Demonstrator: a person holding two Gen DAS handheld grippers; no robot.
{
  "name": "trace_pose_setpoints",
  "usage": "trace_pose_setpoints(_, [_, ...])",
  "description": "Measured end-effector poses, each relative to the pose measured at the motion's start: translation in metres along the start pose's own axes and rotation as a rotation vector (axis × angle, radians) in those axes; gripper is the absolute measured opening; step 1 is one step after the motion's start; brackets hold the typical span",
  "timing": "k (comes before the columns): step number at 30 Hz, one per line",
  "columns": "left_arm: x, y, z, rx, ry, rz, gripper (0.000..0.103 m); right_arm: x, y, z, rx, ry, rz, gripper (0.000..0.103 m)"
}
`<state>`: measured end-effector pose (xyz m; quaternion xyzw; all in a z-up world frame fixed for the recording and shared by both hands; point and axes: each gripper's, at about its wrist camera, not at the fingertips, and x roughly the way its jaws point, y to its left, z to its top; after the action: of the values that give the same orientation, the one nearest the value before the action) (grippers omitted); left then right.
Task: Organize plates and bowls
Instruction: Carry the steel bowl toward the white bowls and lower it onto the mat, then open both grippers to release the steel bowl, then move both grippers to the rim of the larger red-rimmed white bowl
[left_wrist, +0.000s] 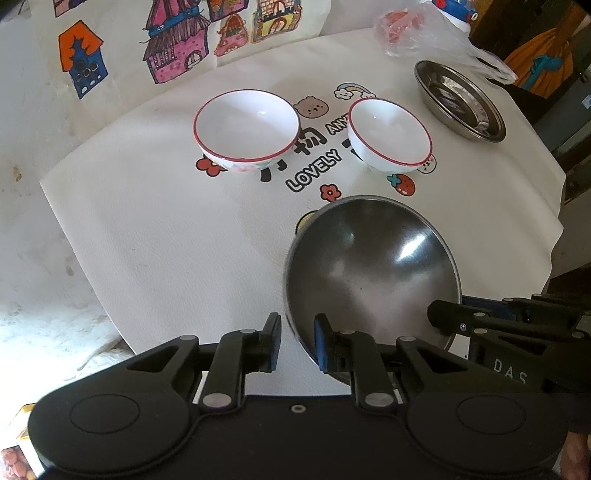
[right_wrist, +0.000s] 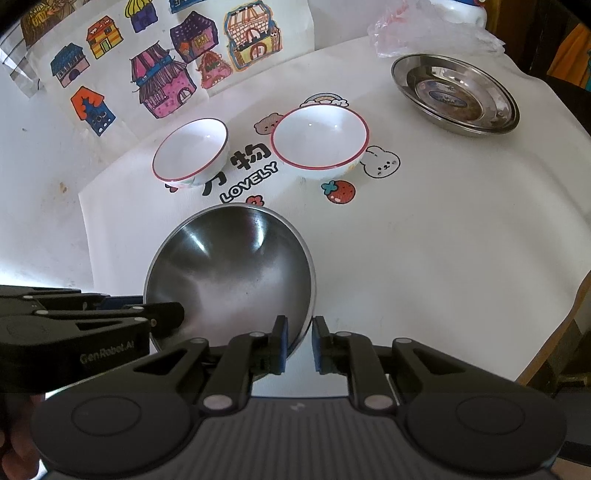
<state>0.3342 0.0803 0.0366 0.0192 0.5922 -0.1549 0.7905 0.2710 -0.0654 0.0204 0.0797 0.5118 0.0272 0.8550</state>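
The steel bowl (right_wrist: 231, 273) is found at the near edge of the table (right_wrist: 443, 240), between both claws. Its rim is straddled by the right gripper (right_wrist: 298, 345) on the right side and by the left gripper (left_wrist: 297, 341) on the left — pads apart, not clamped. The two white bowls (right_wrist: 319, 138) lie farther, the steel plate (right_wrist: 456, 94) far right.

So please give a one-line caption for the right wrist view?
Both claws straddle the steel bowl's rim; two white bowls and a steel plate wait behind.
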Motion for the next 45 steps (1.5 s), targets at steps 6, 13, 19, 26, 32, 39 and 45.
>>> trace_pose_setpoints(6, [-0.004, 0.007, 0.000, -0.023, -0.008, 0.013, 0.033, -0.002, 0.000, 0.001, -0.008, -0.002, 0.003, 0.027])
trace_pose_setpoints(13, [-0.015, 0.019, 0.004, -0.070, -0.041, 0.045, 0.052, -0.007, 0.001, 0.003, -0.012, -0.016, -0.004, 0.053])
trace_pose_setpoints(19, [-0.029, 0.036, 0.012, -0.141, -0.100, 0.078, 0.072, -0.019, 0.004, 0.012, -0.030, -0.059, -0.011, 0.072])
trace_pose_setpoints(26, [-0.033, 0.056, 0.021, -0.235, -0.141, 0.116, 0.089, -0.021, 0.012, 0.024, -0.048, -0.103, 0.030, 0.090])
trace_pose_setpoints(32, [-0.034, 0.070, 0.032, -0.288, -0.175, 0.141, 0.097, -0.020, 0.016, 0.038, -0.067, -0.151, 0.042, 0.099])
trace_pose_setpoints(39, [-0.031, 0.087, 0.049, -0.364, -0.218, 0.173, 0.102, -0.012, 0.021, 0.059, -0.110, -0.178, 0.032, 0.102])
trace_pose_setpoints(45, [-0.026, 0.091, 0.062, -0.359, -0.261, 0.175, 0.102, -0.006, 0.033, 0.083, -0.225, -0.221, 0.008, 0.103])
